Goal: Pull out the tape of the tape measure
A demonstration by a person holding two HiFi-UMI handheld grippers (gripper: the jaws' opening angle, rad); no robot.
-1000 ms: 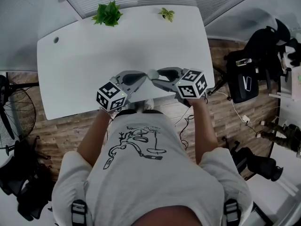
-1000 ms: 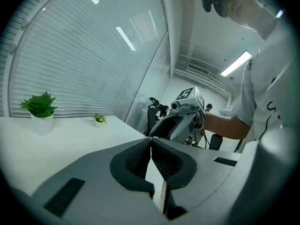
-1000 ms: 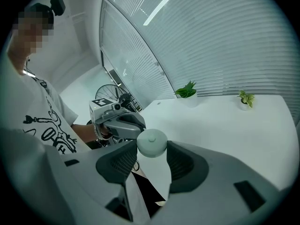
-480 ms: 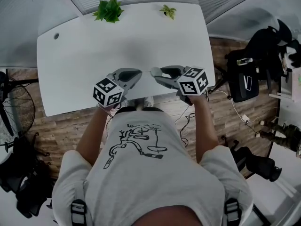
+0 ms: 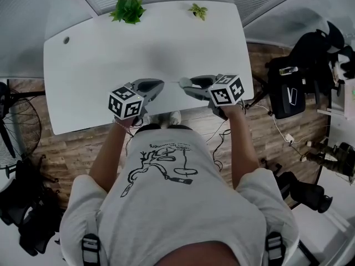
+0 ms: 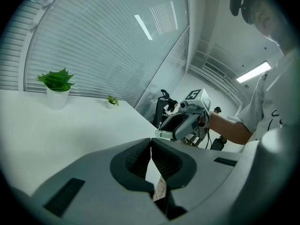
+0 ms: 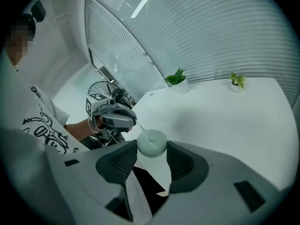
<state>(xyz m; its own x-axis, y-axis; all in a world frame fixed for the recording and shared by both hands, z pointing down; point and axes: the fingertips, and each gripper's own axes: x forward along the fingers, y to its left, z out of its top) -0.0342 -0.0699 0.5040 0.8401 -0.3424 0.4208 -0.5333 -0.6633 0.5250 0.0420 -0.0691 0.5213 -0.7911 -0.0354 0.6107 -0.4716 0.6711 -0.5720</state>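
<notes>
A round pale-green tape measure (image 7: 151, 142) sits clamped between the jaws of my right gripper (image 7: 152, 149), just above the near edge of the white table (image 5: 111, 49). A thin strip of tape (image 7: 140, 125) runs from the case to my left gripper (image 7: 123, 120), which faces it. In the left gripper view, my left gripper (image 6: 151, 145) has its jaws pressed together on the tape's end, with the case (image 6: 162, 134) seen edge-on ahead. In the head view, the left gripper (image 5: 161, 84) and right gripper (image 5: 183, 83) stand a short gap apart, the tape (image 5: 172, 83) between them.
Two small potted plants (image 5: 128, 9) (image 5: 197, 11) stand at the table's far edge. A floor fan (image 5: 14, 132) is at the left. Black bags (image 5: 291, 96) and cables lie on the wooden floor at the right.
The two grippers have drawn apart: the left one has moved left and the right slightly right. The visible stretch of tape between them has grown longer.
</notes>
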